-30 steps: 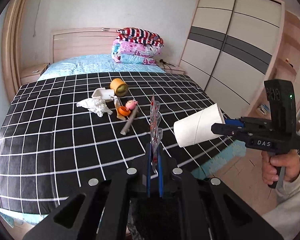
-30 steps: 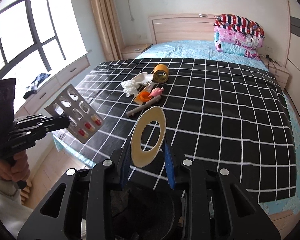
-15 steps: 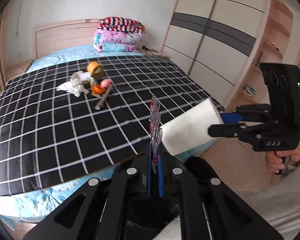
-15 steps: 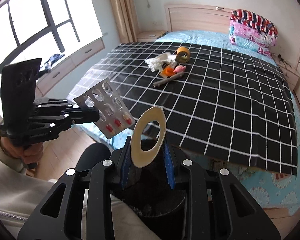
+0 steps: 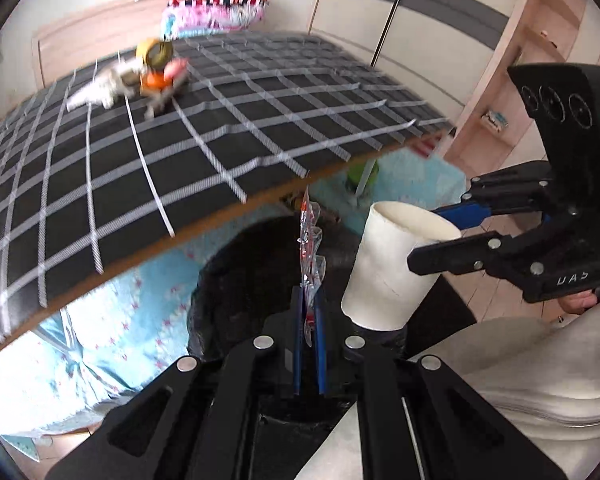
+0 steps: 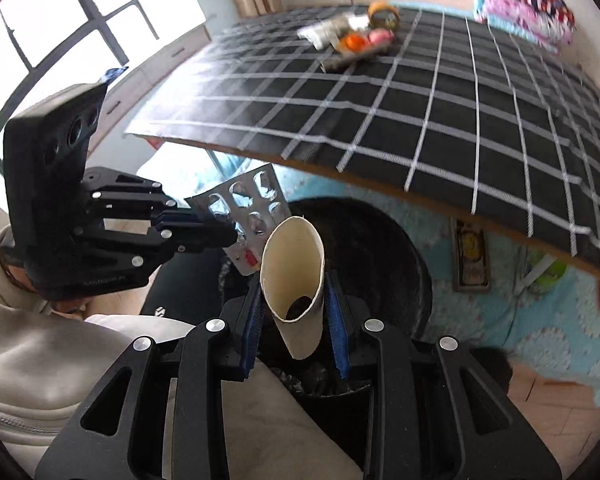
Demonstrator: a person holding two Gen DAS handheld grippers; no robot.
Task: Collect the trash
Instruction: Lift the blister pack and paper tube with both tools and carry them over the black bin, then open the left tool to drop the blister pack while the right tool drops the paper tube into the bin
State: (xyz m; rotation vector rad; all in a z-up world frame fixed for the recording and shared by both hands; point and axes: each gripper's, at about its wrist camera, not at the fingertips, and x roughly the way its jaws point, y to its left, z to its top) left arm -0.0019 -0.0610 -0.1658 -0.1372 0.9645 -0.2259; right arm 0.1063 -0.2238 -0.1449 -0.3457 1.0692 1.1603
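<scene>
My left gripper point(image 5: 308, 320) is shut on a silver pill blister pack point(image 5: 309, 248), seen edge-on here and flat as the blister pack point(image 6: 252, 216) in the right wrist view. My right gripper point(image 6: 294, 320) is shut on a white paper cup point(image 6: 296, 272), pinched flat at its rim. Both hang just above a black bin point(image 6: 380, 248) lined with a dark bag, on the floor at the foot of the bed. In the left wrist view the cup point(image 5: 392, 272) and right gripper point(image 5: 432, 236) sit close to the right of the blister pack. The left gripper point(image 6: 220, 228) shows at the left.
On the black checked bedcover point(image 5: 220, 128) lie a yellow tape roll point(image 5: 154, 54), white tissue point(image 5: 96, 88), an orange piece point(image 5: 156, 80) and a grey tube point(image 6: 348, 60). Folded quilts point(image 5: 216, 4) sit at the head. A person's light-clothed legs point(image 6: 80, 360) are below me.
Both grippers have dropped and tilted down, from over the bed to just above the black bin at its foot. Each keeps its grip, on the blister pack and on the cup.
</scene>
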